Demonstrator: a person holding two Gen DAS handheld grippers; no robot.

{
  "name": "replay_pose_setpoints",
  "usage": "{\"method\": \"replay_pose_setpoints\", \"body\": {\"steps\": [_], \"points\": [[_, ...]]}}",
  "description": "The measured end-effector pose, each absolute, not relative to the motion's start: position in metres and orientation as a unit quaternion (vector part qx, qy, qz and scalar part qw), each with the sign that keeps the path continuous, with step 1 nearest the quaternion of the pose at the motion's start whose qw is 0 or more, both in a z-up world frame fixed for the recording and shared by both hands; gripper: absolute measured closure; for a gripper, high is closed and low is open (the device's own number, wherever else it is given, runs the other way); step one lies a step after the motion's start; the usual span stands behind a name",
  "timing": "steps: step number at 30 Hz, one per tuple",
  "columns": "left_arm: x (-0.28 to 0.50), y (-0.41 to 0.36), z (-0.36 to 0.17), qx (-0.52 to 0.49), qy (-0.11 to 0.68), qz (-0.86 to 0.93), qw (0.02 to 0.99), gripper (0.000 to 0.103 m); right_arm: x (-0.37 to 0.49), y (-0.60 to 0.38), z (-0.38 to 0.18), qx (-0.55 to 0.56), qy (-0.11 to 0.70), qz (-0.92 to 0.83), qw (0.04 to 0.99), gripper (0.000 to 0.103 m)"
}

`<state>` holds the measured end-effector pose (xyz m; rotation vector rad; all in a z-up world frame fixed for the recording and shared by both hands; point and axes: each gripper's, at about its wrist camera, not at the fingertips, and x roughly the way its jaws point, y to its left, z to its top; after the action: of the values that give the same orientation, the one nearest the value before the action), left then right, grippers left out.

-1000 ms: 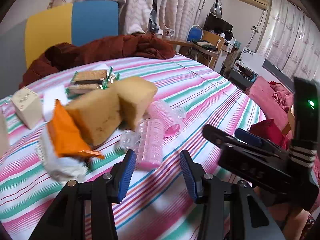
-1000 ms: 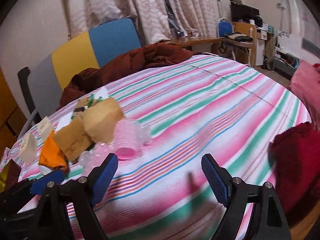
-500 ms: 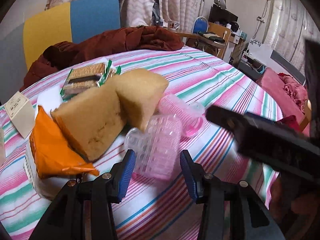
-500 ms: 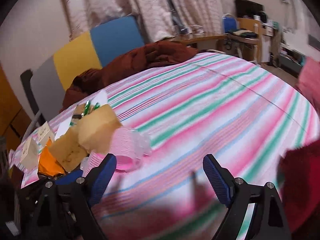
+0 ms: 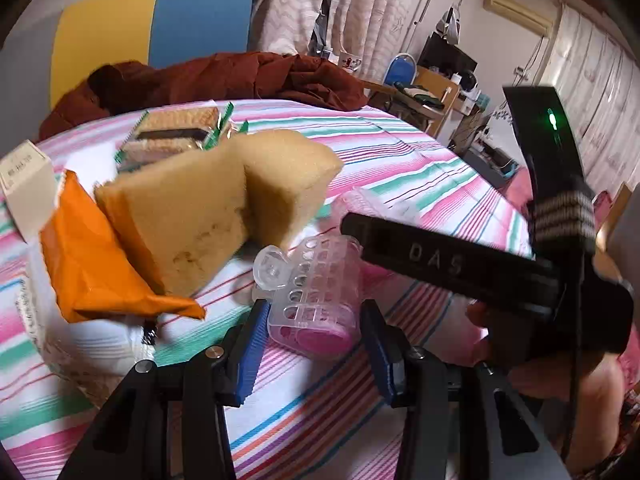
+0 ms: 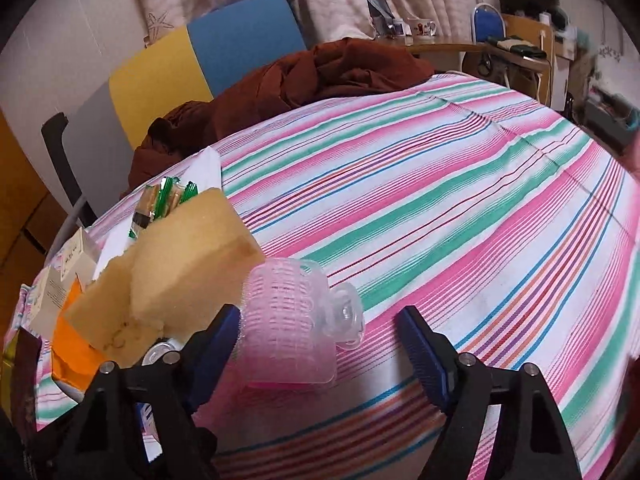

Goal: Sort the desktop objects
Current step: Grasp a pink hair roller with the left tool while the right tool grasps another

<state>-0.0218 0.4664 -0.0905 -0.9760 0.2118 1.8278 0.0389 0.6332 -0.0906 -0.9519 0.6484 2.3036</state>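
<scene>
Two pink plastic hair rollers lie on the striped tablecloth (image 5: 400, 168) beside two yellow sponges (image 5: 180, 232). The near roller (image 5: 316, 300) lies between the blue pads of my left gripper (image 5: 314, 320), which stands open with a thin gap on each side. The far roller (image 6: 288, 320) sits between the fingers of my right gripper (image 6: 318, 316). Those jaws are closing: the left pad is against the roller, the right pad still well apart. In the left wrist view the right gripper's black body (image 5: 448, 264) crosses over and hides most of the far roller (image 5: 368, 204).
An orange packet (image 5: 92, 256), biscuit packs (image 5: 176, 132) and a white box (image 5: 24, 184) crowd the table's left side. A brown cloth (image 5: 240, 76) lies at the far edge before a yellow and blue chair (image 5: 160, 28). The striped cloth stretches bare to the right (image 6: 480, 200).
My left gripper came forward and down until the near roller lay between its fingers. My right gripper swung left over to the far roller and its jaws narrowed around it.
</scene>
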Motion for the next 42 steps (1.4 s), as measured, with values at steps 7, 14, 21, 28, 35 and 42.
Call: {"method": "replay_pose_setpoints", "body": {"steps": [7,14,21,28,35,42], "points": [[-0.013,0.472,-0.088,-0.398,0.106,0.762,0.5,0.056,0.065,0.63,-0.09,-0.354,0.23,0.86,0.287,0.057],[-0.008,0.482,-0.08,-0.377,0.125,0.775,0.492,0.058,0.077,0.627,-0.092,-0.343,0.235,0.863,0.286,0.057],[-0.02,0.488,-0.091,-0.404,0.108,0.768,0.485,0.058,0.078,0.623,-0.093,-0.339,0.22,0.869,0.285,0.058],[-0.023,0.483,-0.094,-0.404,0.088,0.766,0.493,0.06,0.083,0.622,-0.092,-0.334,0.232,0.867,0.29,0.058],[-0.006,0.469,-0.091,-0.39,0.107,0.769,0.494,0.06,0.097,0.61,-0.087,-0.337,0.248,0.863,0.284,0.058],[0.015,0.43,-0.088,-0.38,0.115,0.775,0.492,0.06,0.109,0.581,-0.086,-0.347,0.248,0.867,0.257,0.058]]}}
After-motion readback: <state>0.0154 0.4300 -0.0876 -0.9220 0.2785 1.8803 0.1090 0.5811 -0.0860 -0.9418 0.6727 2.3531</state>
